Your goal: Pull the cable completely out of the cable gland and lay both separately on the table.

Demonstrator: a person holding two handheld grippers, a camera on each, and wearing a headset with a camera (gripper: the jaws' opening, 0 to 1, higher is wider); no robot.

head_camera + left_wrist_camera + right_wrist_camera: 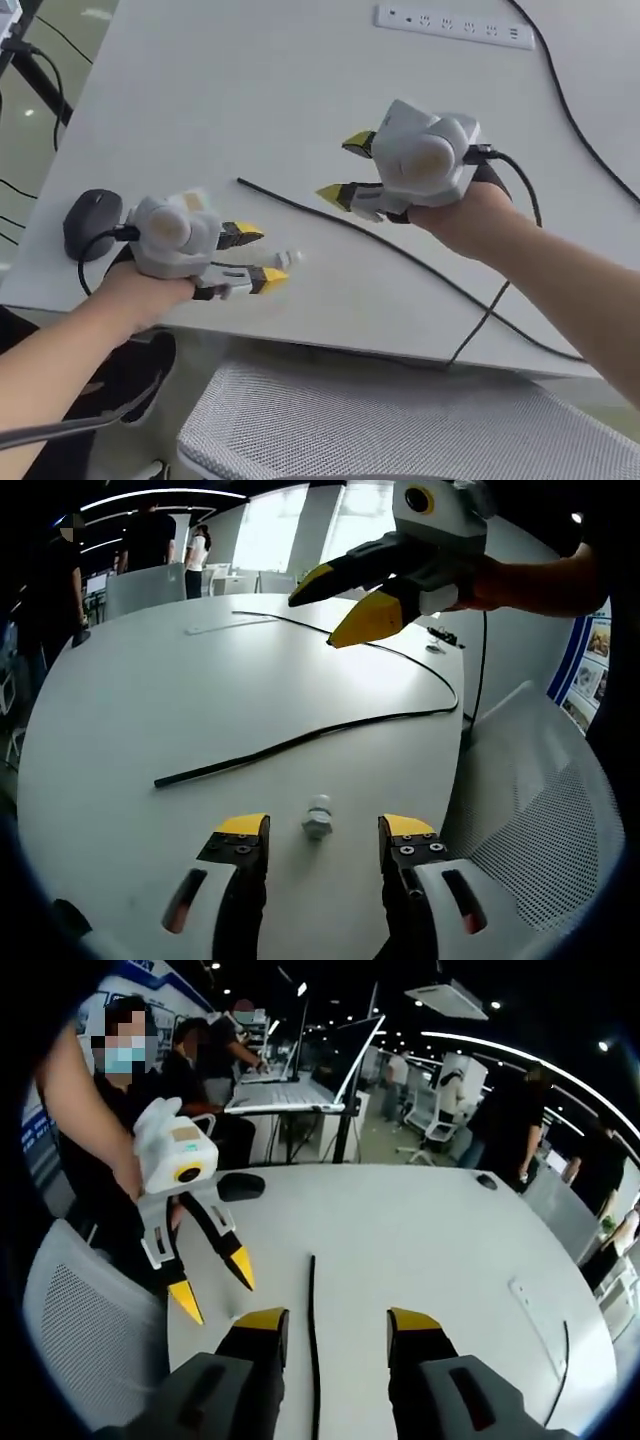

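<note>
At nine o'clock in the head view, near the edge of the pale table [250, 90], a dark mouse [92, 222] lies just beside the hand holding the left gripper [272, 256]; this gripper points toward three o'clock, low over the table, with its yellow-tipped jaws spread and clasping nothing. In the left gripper view the small pale gland [318, 817] sits on the table between those two jaw tips, apart from both; whether it stands upright or lies on its side is too small to tell. From the gland toward twelve o'clock, clear of it, lies the black cable [250, 753]; nothing is threaded on it; its free end rests on bare table at about ten o'clock from the gland, and the rest runs away toward two o'clock, then curves back to the table's near edge. In the head view the same cable crosses the table slantwise from centre toward five o'clock, passing under the right gripper [333, 167]. That gripper is held above the table at about two o'clock from the left one, pointing toward nine o'clock, its jaws parted and empty; in the right gripper view the cable's end shows on the table between the two jaws. At one o'clock on the far side of the table lies a white power strip [455, 25]; at six o'clock, below the table's near edge, is the mesh back of a chair [400, 420].
</note>
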